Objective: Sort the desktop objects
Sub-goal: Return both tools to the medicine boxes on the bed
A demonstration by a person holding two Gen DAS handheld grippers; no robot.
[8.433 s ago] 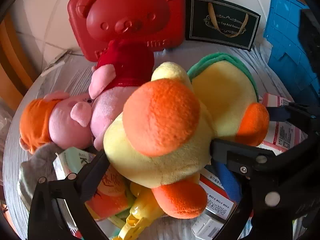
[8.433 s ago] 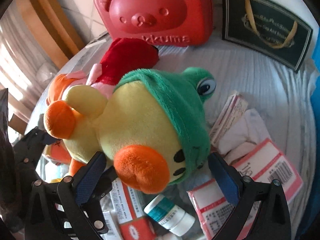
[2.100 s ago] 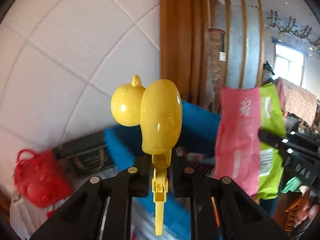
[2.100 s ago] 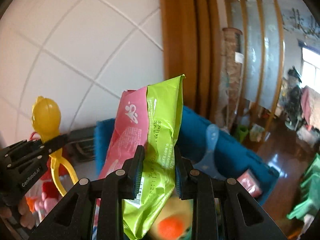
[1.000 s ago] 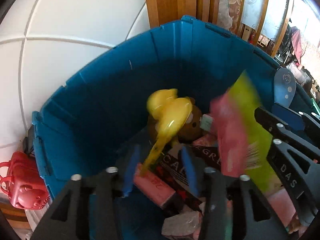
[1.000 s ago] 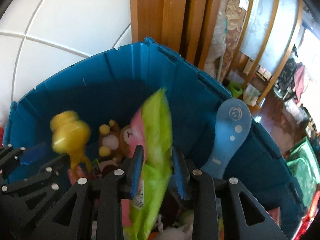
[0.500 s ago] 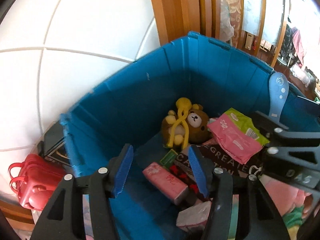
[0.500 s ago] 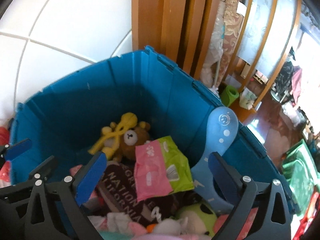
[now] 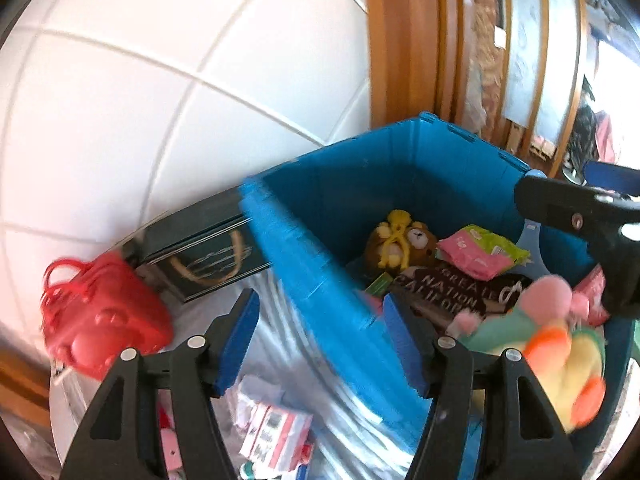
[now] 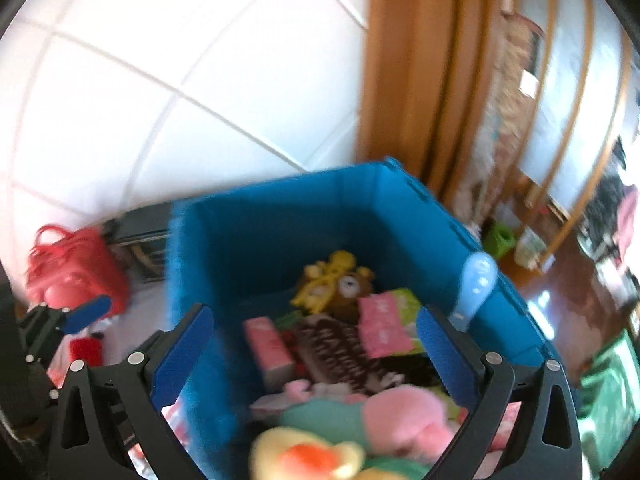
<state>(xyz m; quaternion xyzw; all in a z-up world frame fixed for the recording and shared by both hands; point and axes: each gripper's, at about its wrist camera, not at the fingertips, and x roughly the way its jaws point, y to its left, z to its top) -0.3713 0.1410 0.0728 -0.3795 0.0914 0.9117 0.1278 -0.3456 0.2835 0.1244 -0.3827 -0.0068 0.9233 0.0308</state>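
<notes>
Both tools are released and empty: the left tool (image 9: pixel 320 336), its jaws just widening, and the right tool (image 10: pixel 314 354). Ahead of them, the yellow toy (image 9: pixel 396 232) and pink-green packet (image 9: pixel 480 250) lie in the blue bin (image 9: pixel 320 264).

Both toys now in bin (image 9: pixel 320 280)

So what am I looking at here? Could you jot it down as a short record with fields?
container: blue bin, open top
in bin: pink-and-green packet, brown teddy bear, yellow toy, plush duck
outside bin: red bear case, dark gift bag
left gripper: jaws open, empty
right gripper: jaws open, empty
</notes>
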